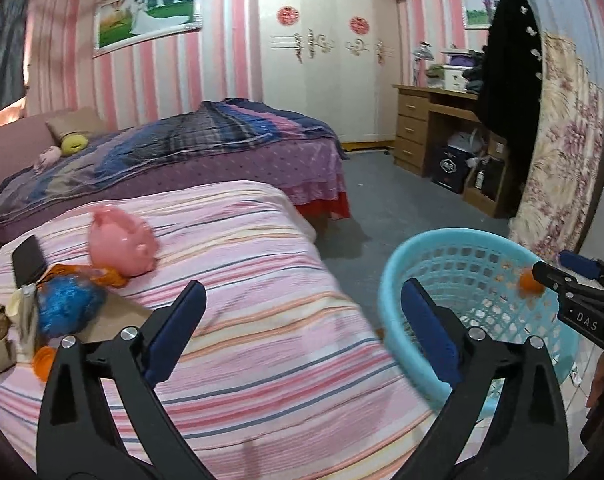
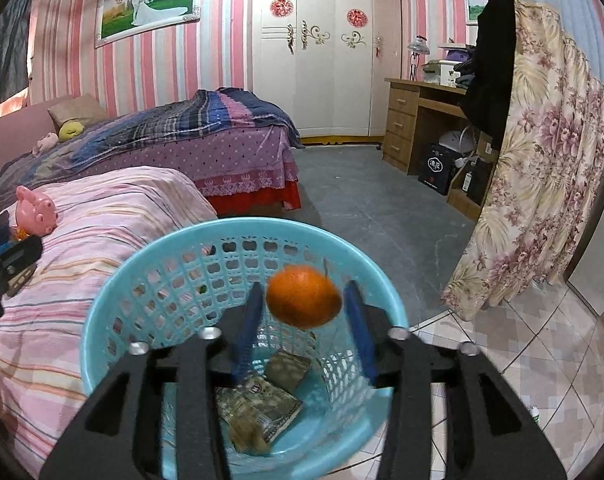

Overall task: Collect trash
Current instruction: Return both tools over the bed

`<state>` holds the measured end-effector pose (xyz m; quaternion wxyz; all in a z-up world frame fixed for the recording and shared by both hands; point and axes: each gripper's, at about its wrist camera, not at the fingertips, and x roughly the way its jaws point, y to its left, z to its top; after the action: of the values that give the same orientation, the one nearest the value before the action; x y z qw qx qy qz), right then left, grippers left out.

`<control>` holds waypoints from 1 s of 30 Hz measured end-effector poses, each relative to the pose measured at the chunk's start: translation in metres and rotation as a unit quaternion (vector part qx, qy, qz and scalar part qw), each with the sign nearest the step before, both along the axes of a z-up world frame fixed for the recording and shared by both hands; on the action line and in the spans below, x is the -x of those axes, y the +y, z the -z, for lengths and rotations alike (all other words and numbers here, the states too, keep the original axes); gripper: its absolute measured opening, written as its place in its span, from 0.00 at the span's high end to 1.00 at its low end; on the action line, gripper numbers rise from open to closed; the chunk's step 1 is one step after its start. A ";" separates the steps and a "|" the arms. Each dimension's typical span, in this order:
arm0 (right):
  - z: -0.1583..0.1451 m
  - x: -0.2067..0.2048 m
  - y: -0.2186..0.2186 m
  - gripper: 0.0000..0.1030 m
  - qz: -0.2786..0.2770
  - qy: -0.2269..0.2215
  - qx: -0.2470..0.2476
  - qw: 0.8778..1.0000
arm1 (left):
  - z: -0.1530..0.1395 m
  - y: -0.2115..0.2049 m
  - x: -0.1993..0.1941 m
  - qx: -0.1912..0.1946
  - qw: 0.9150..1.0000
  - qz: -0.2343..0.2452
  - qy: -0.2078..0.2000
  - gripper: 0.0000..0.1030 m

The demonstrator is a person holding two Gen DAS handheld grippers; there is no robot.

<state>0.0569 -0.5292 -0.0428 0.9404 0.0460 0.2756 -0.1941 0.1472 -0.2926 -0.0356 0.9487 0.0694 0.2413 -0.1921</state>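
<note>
Inside, the blue basket (image 2: 114, 304) holds wrappers (image 2: 258, 404); right tool (image 2: 304, 320) spread around an orange (image 2: 302, 296).

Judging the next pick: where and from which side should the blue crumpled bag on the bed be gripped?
Pinch the blue crumpled bag across its rounded middle, from above on its basket side: that side looks open, while scraps and a phone crowd the rest.

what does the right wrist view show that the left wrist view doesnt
Only the right wrist view: wrappers on the basket floor, and the orange clear of both pads of the open right gripper. Only the left wrist view: the trash pile on the striped bed, and the empty left gripper opened wide. Both: blue basket, pink piggy bank.
</note>
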 end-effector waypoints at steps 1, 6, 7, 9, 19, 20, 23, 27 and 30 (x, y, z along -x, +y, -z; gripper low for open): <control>0.001 -0.001 0.001 0.34 0.000 0.000 0.000 1.000 | -0.001 0.008 0.000 0.003 1.000 -0.005 0.000 0.08; -0.002 -0.003 0.018 0.18 -0.002 -0.009 -0.001 1.000 | -0.010 0.033 0.004 0.003 1.000 -0.027 -0.014 0.08; -0.003 -0.004 0.021 0.14 -0.003 -0.009 0.000 1.000 | -0.013 0.041 0.006 0.002 0.999 -0.034 -0.018 0.08; -0.006 -0.005 0.031 0.12 -0.005 -0.010 0.001 1.000 | -0.018 0.056 0.010 0.002 0.999 -0.044 -0.025 0.08; -0.029 -0.021 0.105 0.10 -0.064 -0.026 0.010 0.998 | -0.045 0.173 0.030 0.017 0.991 -0.130 -0.039 0.06; -0.029 -0.022 0.109 0.09 -0.067 -0.026 0.011 0.997 | -0.046 0.187 0.031 0.021 0.989 -0.140 -0.037 0.06; -0.028 -0.030 0.133 0.09 -0.084 -0.022 0.010 0.996 | -0.046 0.229 0.034 0.024 0.984 -0.172 -0.035 0.05; -0.031 -0.039 0.171 0.09 -0.109 -0.023 0.017 0.994 | -0.043 0.277 0.035 0.021 0.977 -0.208 -0.032 0.06; -0.031 -0.047 0.200 0.09 -0.129 -0.020 0.020 0.991 | -0.038 0.307 0.034 0.013 0.973 -0.229 -0.028 0.06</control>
<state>0.1039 -0.3287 -0.0119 0.9637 -0.0047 0.2562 -0.0754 0.1130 0.0149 0.0020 0.9747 0.0050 0.2217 0.0287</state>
